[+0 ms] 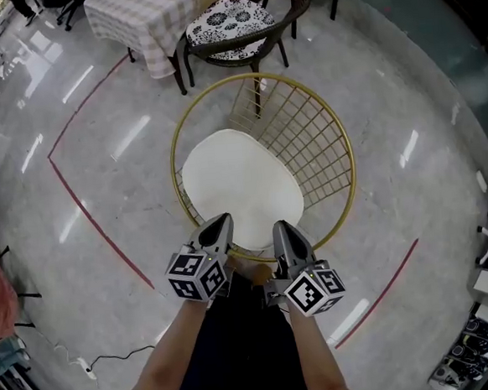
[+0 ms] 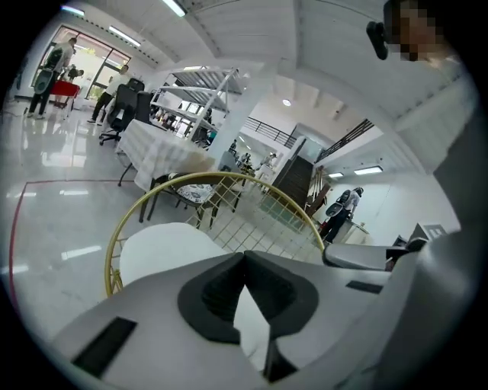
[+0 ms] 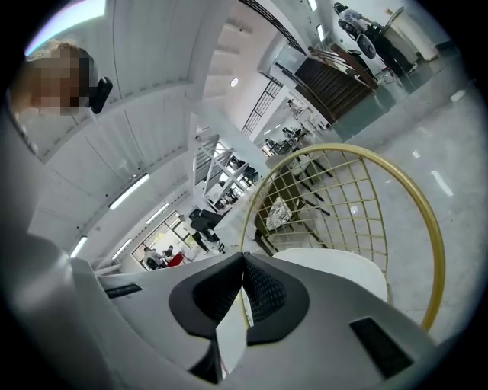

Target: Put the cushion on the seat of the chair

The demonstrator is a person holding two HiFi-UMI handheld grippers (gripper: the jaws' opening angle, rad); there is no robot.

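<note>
No readable print found. The cube on each gripper bears black-and-white square markers only.

The cushion (image 1: 242,186) is plain white, rounded, smooth and unmarked. It lies flat on the seat of the gold wire chair (image 1: 302,131), inside the round rim and in front of the grid back. Its near edge and the chair's front rim are partly covered by both grippers. The chair's legs cannot be made out.

The left gripper (image 1: 221,223) has its fingers (image 2: 221,293) closed tip to tip with nothing between them. The right gripper (image 1: 280,227) is likewise closed and empty, fingers (image 3: 267,293) meeting at the tips. Whether either tip touches the cushion cannot be told.

Beyond stand a dark chair (image 1: 283,2) with a patterned cushion (image 1: 230,21) and a counter (image 1: 142,17) under checked cloth, cut off at the top edge.
</note>
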